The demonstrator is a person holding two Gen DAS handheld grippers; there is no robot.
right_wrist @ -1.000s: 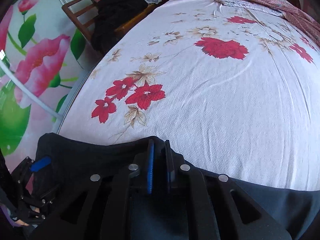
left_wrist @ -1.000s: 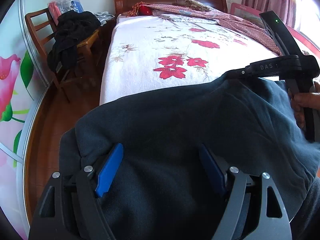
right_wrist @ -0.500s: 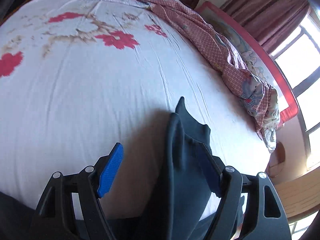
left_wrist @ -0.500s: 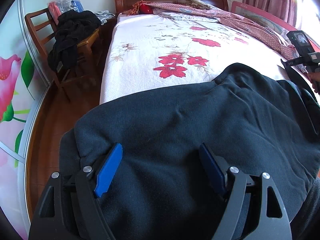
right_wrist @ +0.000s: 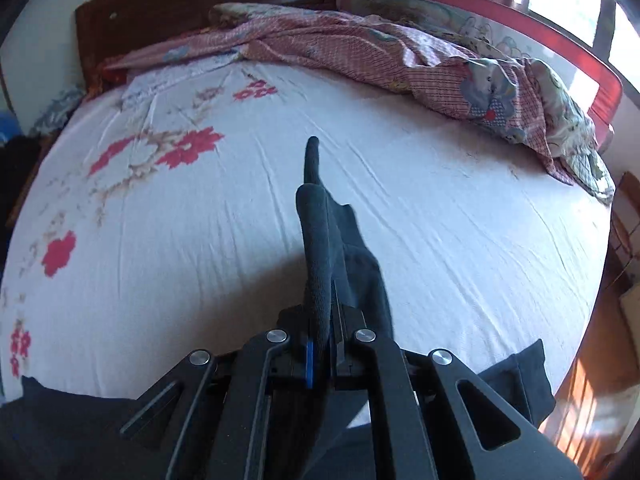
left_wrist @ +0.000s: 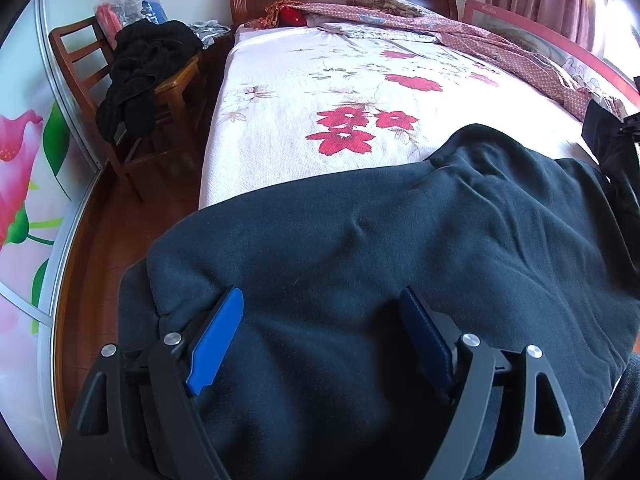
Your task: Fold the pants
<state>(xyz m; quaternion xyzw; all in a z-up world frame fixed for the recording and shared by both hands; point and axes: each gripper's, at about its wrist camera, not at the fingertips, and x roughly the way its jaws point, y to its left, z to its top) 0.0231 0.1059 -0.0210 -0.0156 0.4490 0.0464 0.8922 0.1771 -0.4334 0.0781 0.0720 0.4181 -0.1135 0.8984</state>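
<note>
right gripper (right_wrist: 320, 354) pinches pants (right_wrist: 320, 240) edge over bed (right_wrist: 460, 240) middle.

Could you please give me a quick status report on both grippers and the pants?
Left gripper open, fingers resting on the dark pants. Right gripper shut on a pants edge, held above the bed sheet. Nothing in the way.

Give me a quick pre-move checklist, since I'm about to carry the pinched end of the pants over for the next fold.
1. Right claw shut on the pants: ok.
2. Left claw open, fingers pressing the pants down: ok.
3. Fabric layers caught evenly in the right claw: cannot tell.
4. Bed sheet ahead free of obstacles: ok.
5. Pink quilt away from the fold path: ok.
6. Pants fully on the bed: not ok, the left edge overhangs.
</note>
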